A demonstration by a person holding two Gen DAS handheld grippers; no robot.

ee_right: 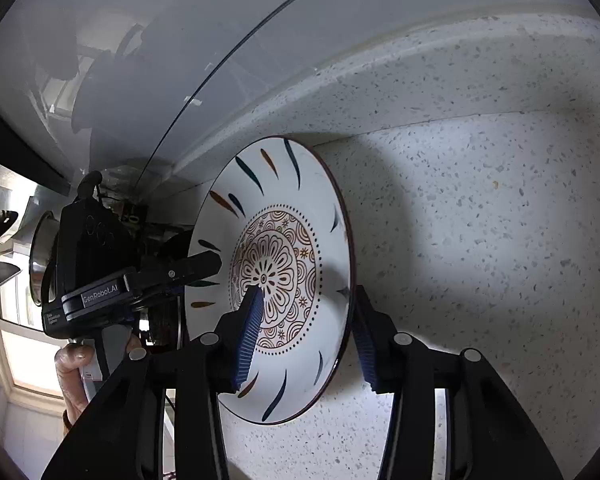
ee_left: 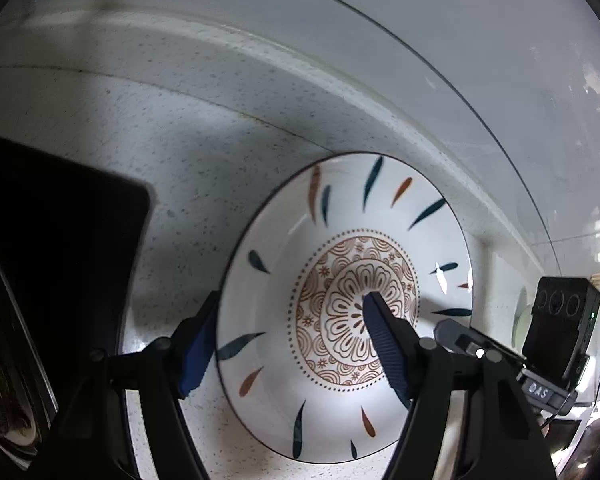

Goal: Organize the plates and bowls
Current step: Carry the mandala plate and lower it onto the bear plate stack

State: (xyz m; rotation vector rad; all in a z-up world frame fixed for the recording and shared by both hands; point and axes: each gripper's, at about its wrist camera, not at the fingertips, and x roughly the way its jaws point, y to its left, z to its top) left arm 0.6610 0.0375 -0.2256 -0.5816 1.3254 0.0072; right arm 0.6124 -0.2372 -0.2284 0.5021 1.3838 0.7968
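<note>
A white plate [ee_left: 340, 256] with a brown flower pattern and blue and orange leaf marks is held over the speckled counter [ee_left: 172, 152]. My left gripper [ee_left: 288, 336] straddles its rim, one blue pad outside the edge, the other on the pattern; the jaws stand wide and I cannot tell if they press. In the right wrist view the plate [ee_right: 296, 208] stands tilted. My right gripper [ee_right: 308, 340] straddles the opposite rim with one pad on the face and one behind. The right gripper shows in the left view [ee_left: 500, 356], the left gripper in the right view [ee_right: 196, 268].
A raised counter ledge [ee_right: 420, 72] and glossy grey wall panels [ee_left: 380, 40] run behind the plate. A black object [ee_left: 60, 240] lies at the left. A metal pot [ee_right: 40, 256] and a window [ee_right: 24, 320] show at the far left in the right wrist view.
</note>
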